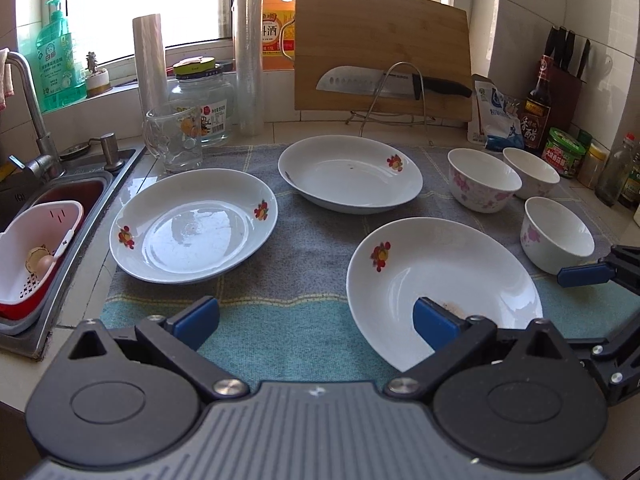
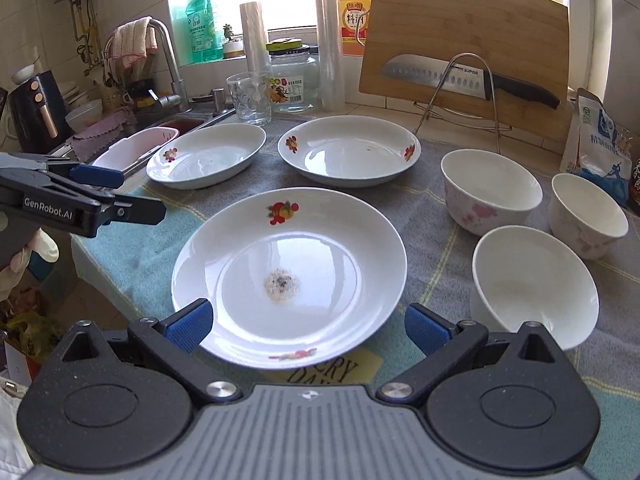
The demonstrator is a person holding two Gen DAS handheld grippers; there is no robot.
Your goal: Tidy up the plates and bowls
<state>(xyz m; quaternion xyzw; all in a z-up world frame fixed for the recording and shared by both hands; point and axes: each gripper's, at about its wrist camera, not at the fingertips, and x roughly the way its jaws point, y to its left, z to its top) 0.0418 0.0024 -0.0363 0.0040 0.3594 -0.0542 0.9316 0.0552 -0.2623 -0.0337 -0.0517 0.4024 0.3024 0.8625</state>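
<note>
Three white plates with fruit prints lie on a grey-blue towel (image 1: 304, 248): a left plate (image 1: 194, 226) (image 2: 206, 156), a far plate (image 1: 350, 174) (image 2: 348, 150) and a near plate (image 1: 440, 288) (image 2: 288, 276) with a patch of crumbs (image 2: 282, 282) at its centre. Three white floral bowls (image 1: 484, 180) (image 1: 530, 172) (image 1: 556, 234) stand upright in a cluster on the right. My left gripper (image 1: 316, 320) is open over the towel's front, just left of the near plate. My right gripper (image 2: 308, 328) is open, its fingers either side of the near plate's front rim, holding nothing.
A sink (image 1: 92, 184) with a pink strainer basket (image 1: 36, 240) lies to the left. A glass mug (image 1: 174, 140), a jar (image 1: 208, 108), film rolls and a cutting board (image 1: 380, 48) with a knife (image 1: 392, 82) on a wire rack line the back. Bottles and jars (image 1: 564, 152) crowd the right corner.
</note>
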